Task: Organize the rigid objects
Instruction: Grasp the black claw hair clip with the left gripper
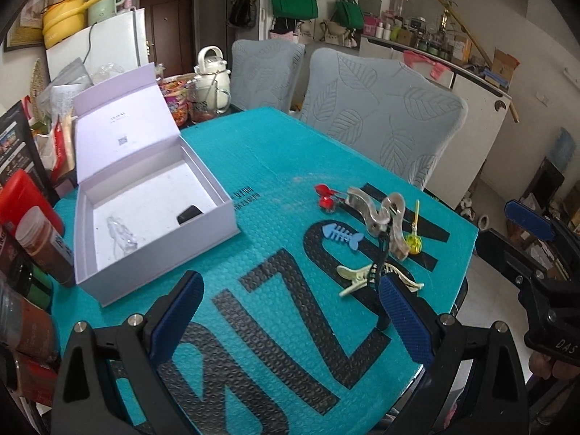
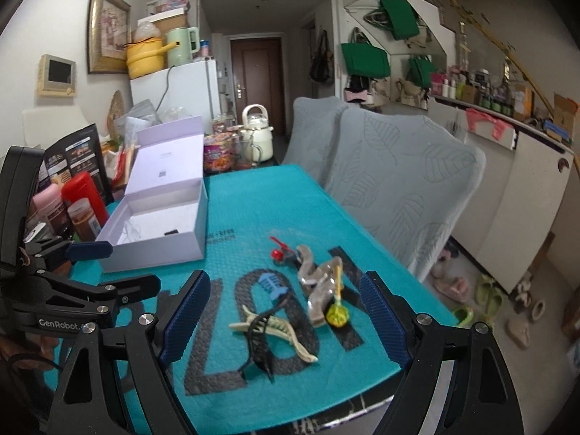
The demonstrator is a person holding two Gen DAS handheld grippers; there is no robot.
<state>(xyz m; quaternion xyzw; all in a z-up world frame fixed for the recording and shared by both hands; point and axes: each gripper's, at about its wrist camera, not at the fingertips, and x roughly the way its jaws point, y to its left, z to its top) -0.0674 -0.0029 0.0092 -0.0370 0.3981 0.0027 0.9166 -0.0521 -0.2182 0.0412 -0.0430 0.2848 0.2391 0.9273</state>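
Note:
Several hair clips lie on the teal mat (image 1: 282, 166): a red one (image 1: 325, 195), a clear wavy claw clip (image 1: 384, 217), a blue fishbone clip (image 1: 340, 235), a yellow ball pin (image 1: 414, 241), a cream clip (image 1: 366, 277) and a black clip (image 2: 259, 337). An open lilac box (image 1: 145, 195) stands left with a small black item (image 1: 189, 214) and a clear clip (image 1: 121, 233) inside. My left gripper (image 1: 290, 320) is open and empty, near the mat's front. My right gripper (image 2: 286, 320) is open and empty, its fingers either side of the cream clip (image 2: 275, 330) and the black clip.
Bottles and jars (image 1: 40, 239) crowd the table's left edge beside the box. Snack tubs and a white kettle (image 1: 214, 79) stand at the far end. Two grey-covered chairs (image 1: 384, 119) line the right side. The other gripper shows at the right edge of the left wrist view (image 1: 533, 253).

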